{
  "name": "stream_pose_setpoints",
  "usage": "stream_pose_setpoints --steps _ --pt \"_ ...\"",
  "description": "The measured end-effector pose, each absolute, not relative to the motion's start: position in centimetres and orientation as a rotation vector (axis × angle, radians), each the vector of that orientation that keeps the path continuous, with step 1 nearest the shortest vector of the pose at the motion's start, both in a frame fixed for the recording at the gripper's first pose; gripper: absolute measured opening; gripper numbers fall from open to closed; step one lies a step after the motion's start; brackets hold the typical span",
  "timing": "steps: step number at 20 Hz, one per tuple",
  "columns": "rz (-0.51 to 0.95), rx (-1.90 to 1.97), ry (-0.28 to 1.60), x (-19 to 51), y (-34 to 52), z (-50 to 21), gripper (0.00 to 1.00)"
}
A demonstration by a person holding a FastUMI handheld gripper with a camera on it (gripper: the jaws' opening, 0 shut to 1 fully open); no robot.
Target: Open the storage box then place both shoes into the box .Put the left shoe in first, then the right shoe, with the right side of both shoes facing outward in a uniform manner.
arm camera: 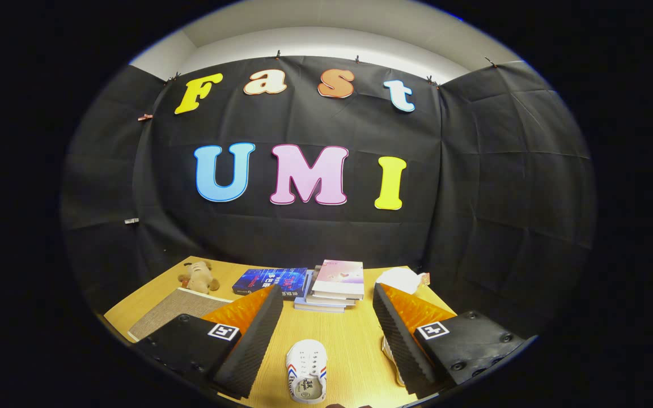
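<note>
My gripper is open, held above the wooden table with nothing between its fingers. A small white shoe with red and blue side stripes lies on the table below and between the fingers, toe pointing away from me. A second white shoe peeks out beside the right finger, mostly hidden by it. The left finger stands to the left of the first shoe.
Beyond the fingers a stack of books and a blue book lie near the table's back edge. A plush toy sits back left, a grey mat front left, a white crumpled thing back right.
</note>
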State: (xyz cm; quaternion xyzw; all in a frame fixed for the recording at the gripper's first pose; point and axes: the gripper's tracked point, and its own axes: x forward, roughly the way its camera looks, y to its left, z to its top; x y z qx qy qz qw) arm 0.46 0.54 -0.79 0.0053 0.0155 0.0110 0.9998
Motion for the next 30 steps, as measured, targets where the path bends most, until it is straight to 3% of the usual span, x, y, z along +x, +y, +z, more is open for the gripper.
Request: stream_pose_setpoints --steps 9,14,21,30 --pt "0.145 0.041 0.101 1.1 2.6 -2.6 0.98" --pt "0.27 0.136 0.24 1.5 4.0 -5.2 0.98" --pt "0.56 0.352 0.514 0.4 8.5 -10.8 0.98" --pt "0.786 0.526 0.806 -2.0 13.1 -18.2 0.98"
